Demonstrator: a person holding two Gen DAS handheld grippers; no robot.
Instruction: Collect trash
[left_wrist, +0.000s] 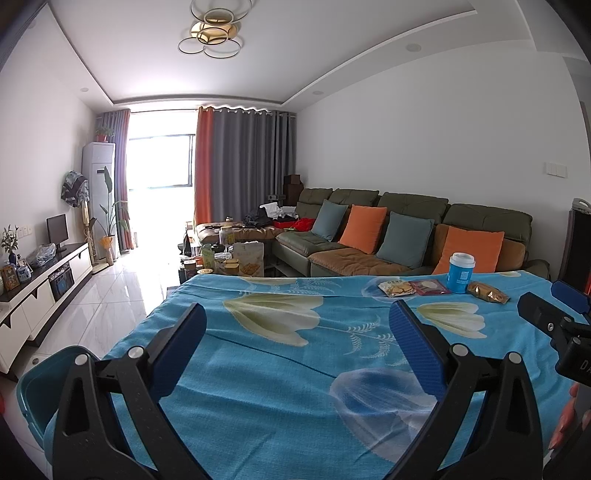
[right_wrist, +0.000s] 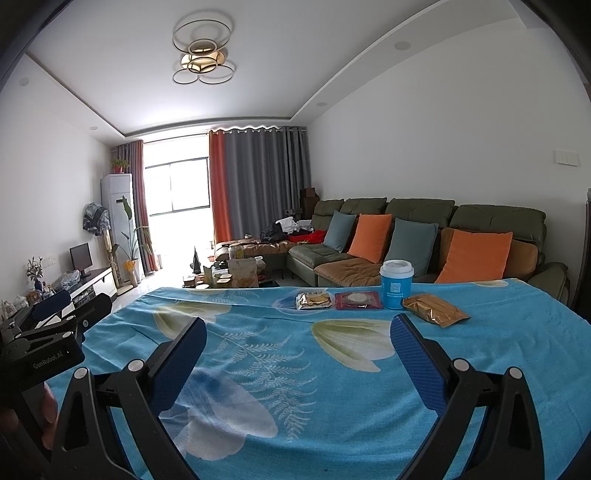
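**Both grippers empty and wide, trash lined up at the far edge of the table**

Nearest you, at the near left corner in the left wrist view, a teal bin (left_wrist: 33, 384) sits below the table edge. You cannot see into it, so you cannot tell whether anything lies inside.

Your left gripper (left_wrist: 297, 347) hovers over the near part of the blue flowered cloth (left_wrist: 277, 406), its fingers spread wide with nothing between them. Your right gripper (right_wrist: 298, 354) hangs level beside it to the right, fingers likewise wide apart and holding nothing. Both point forward across the table, low over the cloth, and neither touches any item.

Farther on, four pieces sit in a row toward the far right of the cloth: a yellow snack packet (right_wrist: 313, 300), just right of it a red packet (right_wrist: 358, 300), then an upright blue cup with a white lid (right_wrist: 396, 284), and nearest the right a gold wrapper (right_wrist: 434, 309) lying flat.

As a judgement: these four lie out on the table, not in the bin, so collecting is open for them. The gold wrapper lies closest to your right gripper; reaching it calls for a forward stretch and a low, flat pinch, since the foil is thin. The cup would need a grasp around its sides, kept upright.
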